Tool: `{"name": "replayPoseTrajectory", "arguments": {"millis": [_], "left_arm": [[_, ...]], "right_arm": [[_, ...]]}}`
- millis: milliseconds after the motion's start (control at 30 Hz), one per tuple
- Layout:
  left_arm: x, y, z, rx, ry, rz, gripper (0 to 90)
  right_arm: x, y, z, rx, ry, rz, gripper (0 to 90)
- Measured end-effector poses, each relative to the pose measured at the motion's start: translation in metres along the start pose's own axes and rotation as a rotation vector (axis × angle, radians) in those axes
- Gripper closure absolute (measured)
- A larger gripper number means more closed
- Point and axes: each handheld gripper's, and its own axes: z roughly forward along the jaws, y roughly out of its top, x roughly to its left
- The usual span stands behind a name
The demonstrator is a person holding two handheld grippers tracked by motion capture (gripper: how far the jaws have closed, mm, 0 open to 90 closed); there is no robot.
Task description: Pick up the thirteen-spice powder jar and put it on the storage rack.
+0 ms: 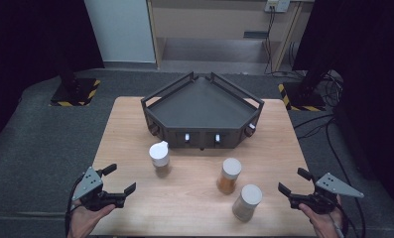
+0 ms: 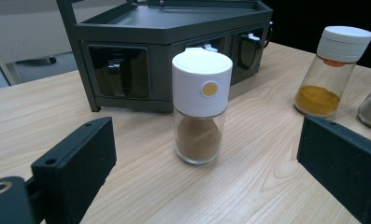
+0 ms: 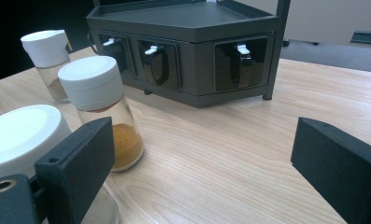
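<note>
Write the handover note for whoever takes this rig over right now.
Left gripper: open, empty, low at the table's near left edge, aimed at the brown jar.
Right gripper: open, empty, near right edge.
Jars: brown jar, orange jar and grey jar all stand upright on the table, in front of the rack.
Done: nothing; no jar is touched and the rack's top tray holds nothing.
Left: likely grasp the jars one at a time, brown jar first.

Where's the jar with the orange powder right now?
In the high view, the orange jar stands right of centre on the table, before the dark rack, between two other jars.
</note>
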Motion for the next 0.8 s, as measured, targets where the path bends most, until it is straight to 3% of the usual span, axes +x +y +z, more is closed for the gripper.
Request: {"name": "replayPoseTrajectory", "arguments": {"millis": [600, 800], "left_arm": [[0.0011, -0.0007, 0.0018, 0.002, 0.004, -0.011, 3.1], [-0.0008, 0.0002, 0.0013, 0.010, 0.000, 0.006, 3.1]], "right_arm": [[-0.0047, -0.0015, 0.0013, -0.003, 0.009, 0.012, 6.3], [-0.0042, -0.0003, 0.0019, 0.002, 0.018, 0.005, 6.3]]}}
